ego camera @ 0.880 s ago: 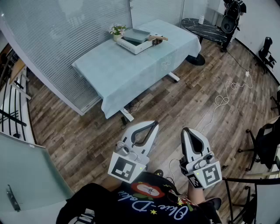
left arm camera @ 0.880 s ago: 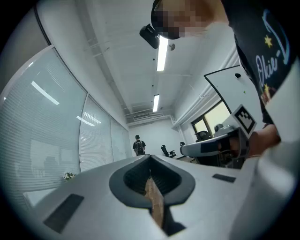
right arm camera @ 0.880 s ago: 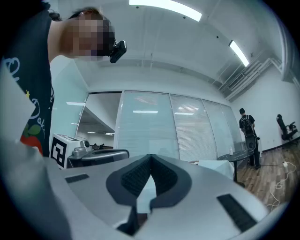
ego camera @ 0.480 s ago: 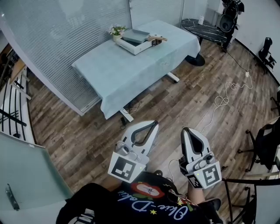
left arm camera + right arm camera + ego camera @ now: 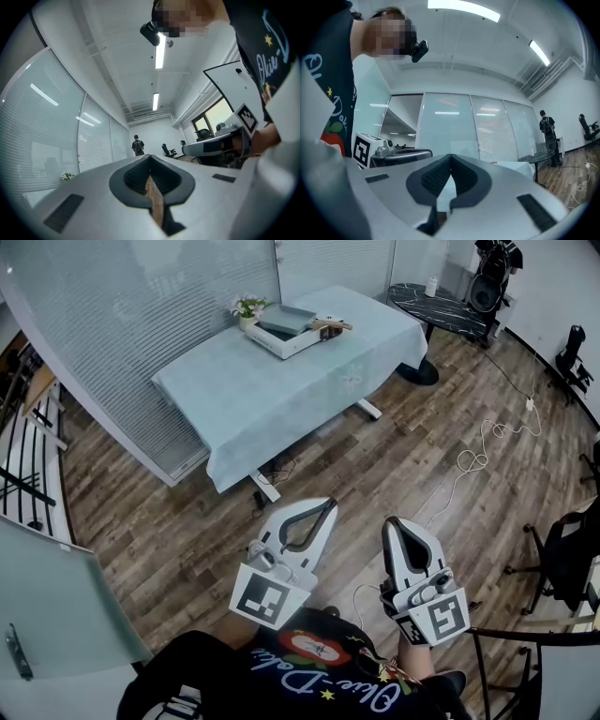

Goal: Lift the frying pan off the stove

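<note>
The frying pan [image 5: 288, 319], grey and square with a wooden handle [image 5: 335, 324], rests on a white stove [image 5: 281, 338] at the far end of a table with a pale blue cloth [image 5: 272, 390]. Both grippers hang low in front of my body over the wooden floor, far from the table. My left gripper [image 5: 329, 505] is shut and holds nothing; its jaws meet tip to tip [image 5: 150, 157]. My right gripper [image 5: 393, 521] is shut and empty too [image 5: 451, 156]. The right gripper view shows a corner of the table past the jaws.
A small flower pot [image 5: 247, 307] stands beside the stove. A black round table [image 5: 441, 301] lies at the back right, a white cable [image 5: 483, 446] on the floor, office chairs [image 5: 567, 549] at right, a glass door [image 5: 47, 615] at left. A person [image 5: 137, 146] stands far off.
The head view has shifted a little, so the table and stove sit slightly higher and further left. Both grippers stay shut and have moved slightly left in the picture.
</note>
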A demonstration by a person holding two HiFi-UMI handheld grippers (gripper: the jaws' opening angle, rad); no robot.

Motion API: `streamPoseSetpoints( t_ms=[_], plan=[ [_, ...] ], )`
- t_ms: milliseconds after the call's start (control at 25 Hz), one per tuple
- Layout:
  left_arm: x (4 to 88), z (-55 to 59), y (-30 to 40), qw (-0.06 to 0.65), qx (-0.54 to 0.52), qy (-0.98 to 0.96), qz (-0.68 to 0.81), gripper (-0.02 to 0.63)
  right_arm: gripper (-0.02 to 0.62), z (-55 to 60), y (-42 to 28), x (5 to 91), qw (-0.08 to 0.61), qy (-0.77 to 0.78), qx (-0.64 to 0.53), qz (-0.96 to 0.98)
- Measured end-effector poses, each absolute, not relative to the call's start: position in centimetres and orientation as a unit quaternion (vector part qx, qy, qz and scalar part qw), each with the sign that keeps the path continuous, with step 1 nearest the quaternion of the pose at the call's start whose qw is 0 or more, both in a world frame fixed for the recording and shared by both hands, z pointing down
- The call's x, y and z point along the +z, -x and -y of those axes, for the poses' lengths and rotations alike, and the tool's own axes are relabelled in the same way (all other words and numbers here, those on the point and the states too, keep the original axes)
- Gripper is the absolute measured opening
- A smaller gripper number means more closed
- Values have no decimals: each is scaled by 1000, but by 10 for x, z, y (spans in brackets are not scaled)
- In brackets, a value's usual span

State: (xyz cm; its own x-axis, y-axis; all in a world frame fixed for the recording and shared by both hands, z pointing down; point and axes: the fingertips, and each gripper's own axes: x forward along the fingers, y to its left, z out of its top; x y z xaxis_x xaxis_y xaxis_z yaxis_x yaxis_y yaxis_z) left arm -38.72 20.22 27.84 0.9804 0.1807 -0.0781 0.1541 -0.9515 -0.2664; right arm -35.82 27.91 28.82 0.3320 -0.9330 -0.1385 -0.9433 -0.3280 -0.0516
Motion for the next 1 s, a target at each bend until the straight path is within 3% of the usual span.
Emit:
streamPoseSetpoints(
  t_ms=[680,1000],
  plan=[
    [295,-243,362,100,46,989,98,3,-3,-322,336,309,64,823,27,-563],
    [296,-228,298,60,68,987,134,3,-3,-316,281,307,48,849,27,-526]
  ],
)
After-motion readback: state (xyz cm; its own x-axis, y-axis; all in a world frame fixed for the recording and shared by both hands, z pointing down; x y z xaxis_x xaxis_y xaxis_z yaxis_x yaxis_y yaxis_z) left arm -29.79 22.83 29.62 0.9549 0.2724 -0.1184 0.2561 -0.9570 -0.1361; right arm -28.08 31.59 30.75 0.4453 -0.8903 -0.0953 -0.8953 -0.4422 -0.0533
